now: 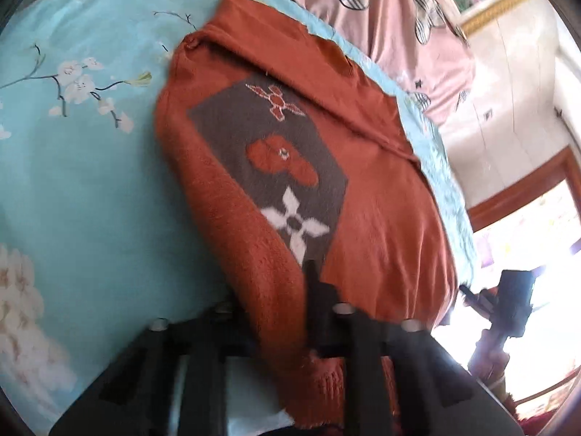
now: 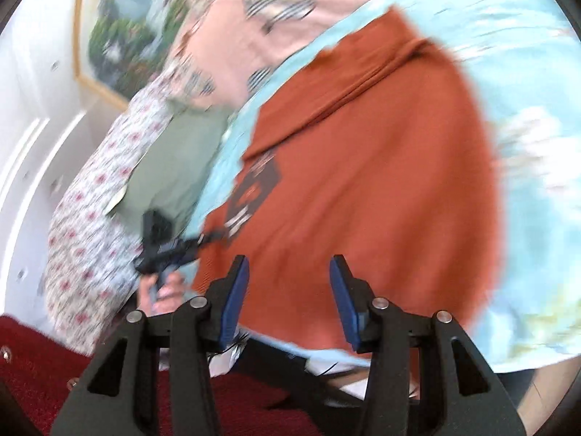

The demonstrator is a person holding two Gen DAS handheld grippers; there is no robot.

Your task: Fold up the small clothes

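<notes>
L jaws clamp sweater [image 1: 381,218] hem; R jaws apart, sweater just ahead.

Rust-orange sweater [image 1: 377,196] with grey patch [image 1: 268,167] bearing orange and white flowers; pale-blue bedsheet [image 1: 90,167] printed with white blossoms; pink quilt [image 1: 385,25] with plaid shapes.

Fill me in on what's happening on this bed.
A person is folding a rust-orange sweater on a blue floral bedsheet, with tongs in each hand. The left tongs are clamped on the sweater's near knitted edge. The right tongs are open and empty, above the sweater's near side.
</notes>
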